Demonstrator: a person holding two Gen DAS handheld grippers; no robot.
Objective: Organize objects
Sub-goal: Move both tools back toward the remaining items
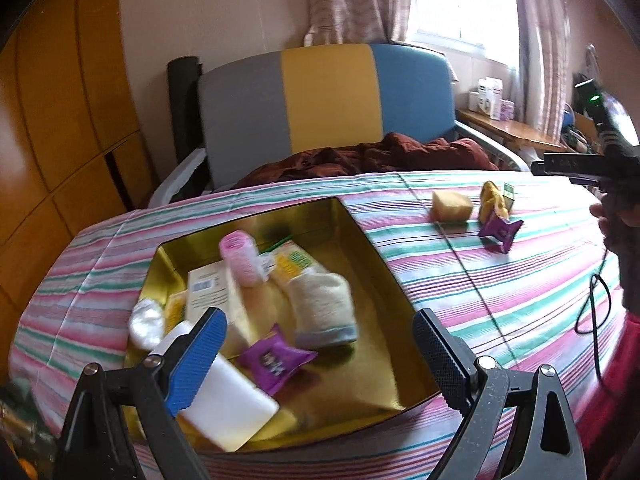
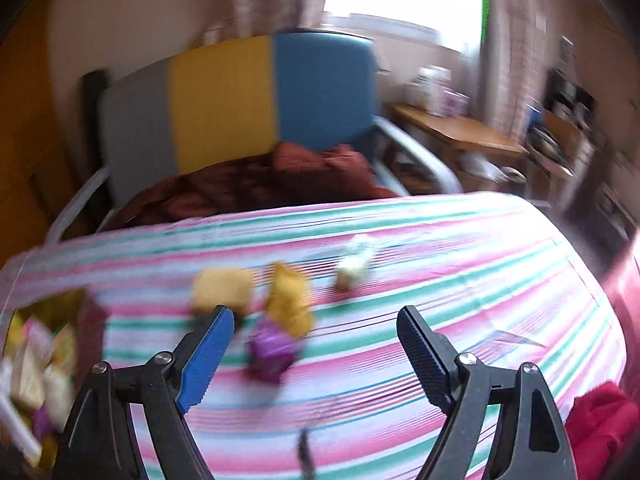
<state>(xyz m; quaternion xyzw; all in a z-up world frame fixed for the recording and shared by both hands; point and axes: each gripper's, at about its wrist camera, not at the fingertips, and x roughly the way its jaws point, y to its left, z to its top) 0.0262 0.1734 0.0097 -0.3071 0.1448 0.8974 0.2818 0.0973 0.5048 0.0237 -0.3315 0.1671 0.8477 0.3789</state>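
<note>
Two grippers stand wide apart in the jaws, and neither has hold of anything. Nearest in the left wrist view, the left gripper (image 1: pixel 320 356) hangs over a gold tin box (image 1: pixel 384 272) that sits on a table covered with a striped cloth (image 1: pixel 500 280) of pink, green and white. Under its blue finger lies a white bottle (image 1: pixel 228 404), with no label that can be read. Just beyond it in the box is a purple packet (image 1: pixel 276 358) with white print too blurred to make out. Further in lie a folded cream cloth (image 1: pixel 326 308), a cream box (image 1: pixel 212 292) with a small barcode label and lines of print too small to read, a pink roller (image 1: pixel 240 254) and a yellow and green carton (image 1: pixel 296 260) whose lettering is also unreadable. A white puff (image 1: pixel 146 324) rests against the box's left wall.

Outside the box, well to its right on the cloth, lie a yellow sponge (image 1: pixel 452 206), a yellow pouch (image 1: pixel 494 200) and a second purple packet (image 1: pixel 500 232), close together.

From the right wrist camera, the right gripper (image 2: pixel 316 340) hovers empty just short of these same three things, all smeared by blur; a small pale object (image 2: pixel 356 264) lies beyond them.

Farthest back stand a chair (image 1: pixel 328 96) in grey, yellow and blue with a dark red blanket (image 1: pixel 380 156) on it, and a curtained window (image 1: pixel 460 0).
</note>
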